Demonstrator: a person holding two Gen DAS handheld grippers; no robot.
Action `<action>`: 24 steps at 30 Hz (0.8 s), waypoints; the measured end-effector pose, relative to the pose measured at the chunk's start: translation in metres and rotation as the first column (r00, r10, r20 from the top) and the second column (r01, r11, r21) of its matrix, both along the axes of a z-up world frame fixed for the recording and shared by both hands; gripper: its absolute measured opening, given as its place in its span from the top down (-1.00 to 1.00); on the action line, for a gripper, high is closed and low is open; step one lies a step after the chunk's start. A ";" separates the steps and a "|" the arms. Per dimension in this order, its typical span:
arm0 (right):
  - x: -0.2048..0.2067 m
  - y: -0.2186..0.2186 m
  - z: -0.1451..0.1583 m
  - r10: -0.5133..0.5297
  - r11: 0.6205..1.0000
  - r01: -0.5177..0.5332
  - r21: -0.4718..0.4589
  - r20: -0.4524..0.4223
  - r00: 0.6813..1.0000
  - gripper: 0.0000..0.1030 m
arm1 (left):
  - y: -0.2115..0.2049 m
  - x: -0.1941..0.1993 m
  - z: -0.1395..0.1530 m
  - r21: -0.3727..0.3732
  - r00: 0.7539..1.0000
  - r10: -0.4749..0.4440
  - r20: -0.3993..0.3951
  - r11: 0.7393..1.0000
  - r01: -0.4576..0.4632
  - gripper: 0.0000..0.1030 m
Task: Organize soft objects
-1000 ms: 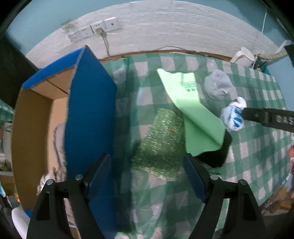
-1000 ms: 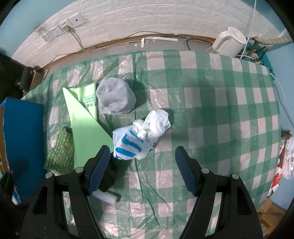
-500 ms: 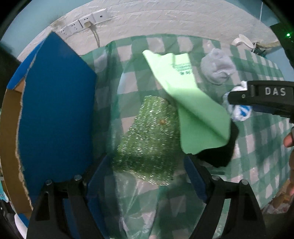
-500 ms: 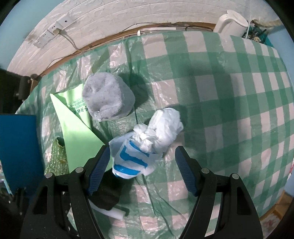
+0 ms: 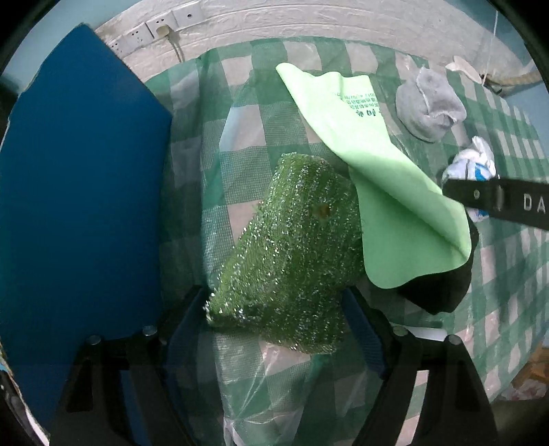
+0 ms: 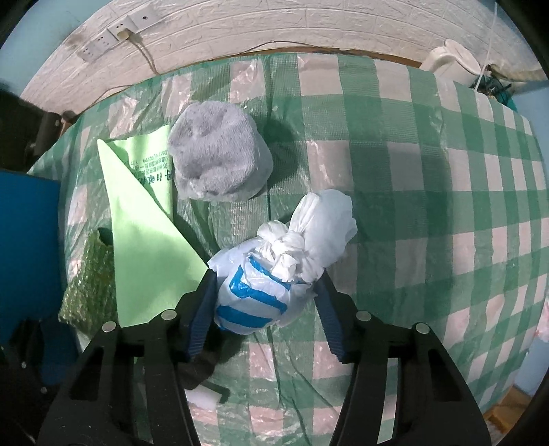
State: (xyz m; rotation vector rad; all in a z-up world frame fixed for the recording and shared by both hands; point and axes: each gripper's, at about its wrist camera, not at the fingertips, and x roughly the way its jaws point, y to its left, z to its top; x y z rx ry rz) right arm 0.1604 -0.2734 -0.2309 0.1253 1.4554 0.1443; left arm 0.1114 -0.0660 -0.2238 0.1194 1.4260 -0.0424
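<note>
A glittery green scouring cloth [image 5: 295, 254] lies on the checked tablecloth [image 5: 240, 130]. My left gripper [image 5: 274, 305] points down over it. Its jaws are closing, with the cloth's near end between the pads, which just reach its edges. A knotted white plastic bag with blue stripes [image 6: 260, 295] sits between the closing jaws of my right gripper [image 6: 266, 302], and both pads touch its sides. A pale green cloth [image 5: 394, 206] lies folded over a black item [image 5: 439, 288]. A grey rolled towel [image 6: 216, 161] rests behind the bag.
A blue cardboard box flap [image 5: 79, 206] stands close on the left of the scouring cloth. The right gripper's black body [image 5: 497, 202] crosses the left wrist view at the right. A white kettle [image 6: 453, 61] and wall sockets [image 5: 161, 31] are at the table's back.
Both grippers have come down toward the table. The left jaws now straddle the scouring cloth. The right jaws have narrowed onto the striped bag.
</note>
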 end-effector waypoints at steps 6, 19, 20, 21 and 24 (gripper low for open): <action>-0.010 -0.002 0.001 0.011 1.000 -0.011 -0.020 -0.002 1.000 -0.06 | 0.012 -0.001 0.003 -0.018 1.000 0.013 0.018 1.000 -0.012 -0.24; -0.032 0.008 0.016 0.070 0.996 -0.068 -0.058 0.032 0.997 -0.04 | 0.033 -0.010 0.024 0.002 0.998 0.041 0.057 0.999 -0.041 0.69; -0.034 0.008 0.018 0.073 0.996 -0.071 -0.061 0.035 0.997 -0.04 | 0.035 -0.010 0.027 -0.007 0.998 0.041 0.055 0.999 -0.041 0.69; -0.036 0.009 0.019 0.079 0.995 -0.076 -0.065 0.038 0.996 -0.03 | 0.035 -0.010 0.029 -0.016 0.998 0.042 0.051 0.999 -0.041 0.69; -0.040 0.012 0.023 0.091 0.993 -0.087 -0.078 0.048 0.995 -0.01 | 0.034 -0.014 0.033 -0.016 0.998 0.033 0.060 0.999 -0.032 0.71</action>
